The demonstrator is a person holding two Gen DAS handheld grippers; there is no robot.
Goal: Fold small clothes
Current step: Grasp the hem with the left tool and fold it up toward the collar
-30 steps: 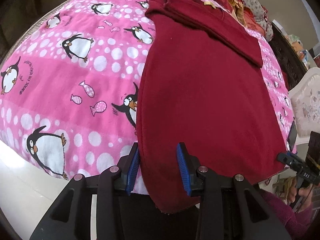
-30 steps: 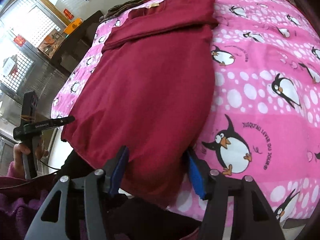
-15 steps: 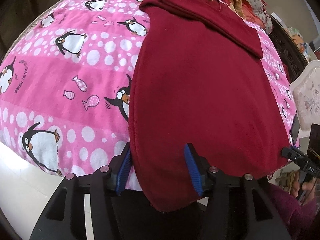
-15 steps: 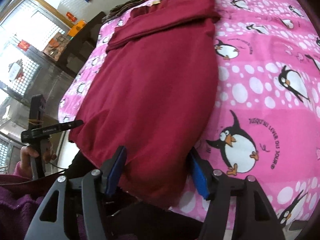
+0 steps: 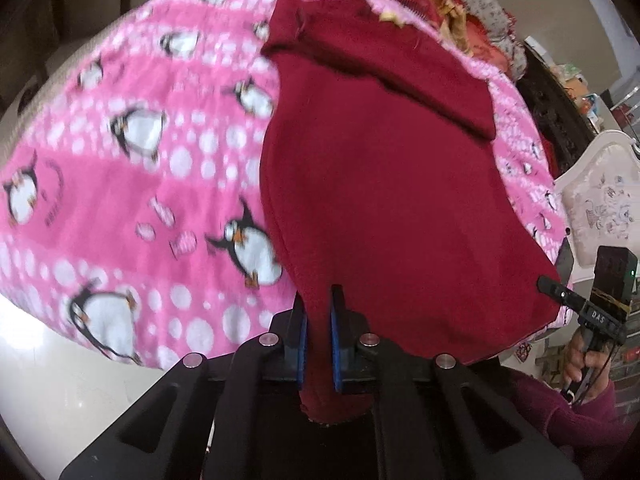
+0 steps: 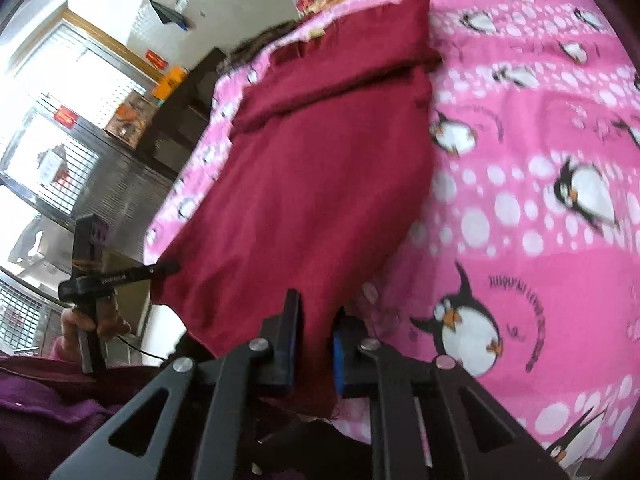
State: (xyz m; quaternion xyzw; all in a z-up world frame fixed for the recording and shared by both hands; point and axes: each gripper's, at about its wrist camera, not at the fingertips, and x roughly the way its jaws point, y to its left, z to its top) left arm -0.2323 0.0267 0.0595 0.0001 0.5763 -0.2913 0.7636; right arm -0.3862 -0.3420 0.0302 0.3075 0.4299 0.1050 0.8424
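Note:
A dark red garment [image 5: 392, 184] lies flat on a pink penguin-print blanket [image 5: 120, 168], with its far end folded over. My left gripper [image 5: 318, 300] is shut on the garment's near left corner at the bed edge. In the right wrist view the same garment [image 6: 312, 184] spreads ahead, and my right gripper [image 6: 316, 312] is shut on its near right corner. Both near corners are pinched between blue pads and bunch up a little. Each view shows the other gripper at the far side of the hem.
The blanket [image 6: 540, 160] covers a bed that drops off at the near edge. A heap of patterned cloth [image 5: 452, 4] lies at the far end. A white carved headboard [image 5: 596, 204] stands right. Dark furniture [image 6: 180, 120] and bright windows [image 6: 52, 128] stand left.
Both grippers were open and straddling the garment's near hem. They have now closed on its two near corners, and the hem has bunched and lifted slightly.

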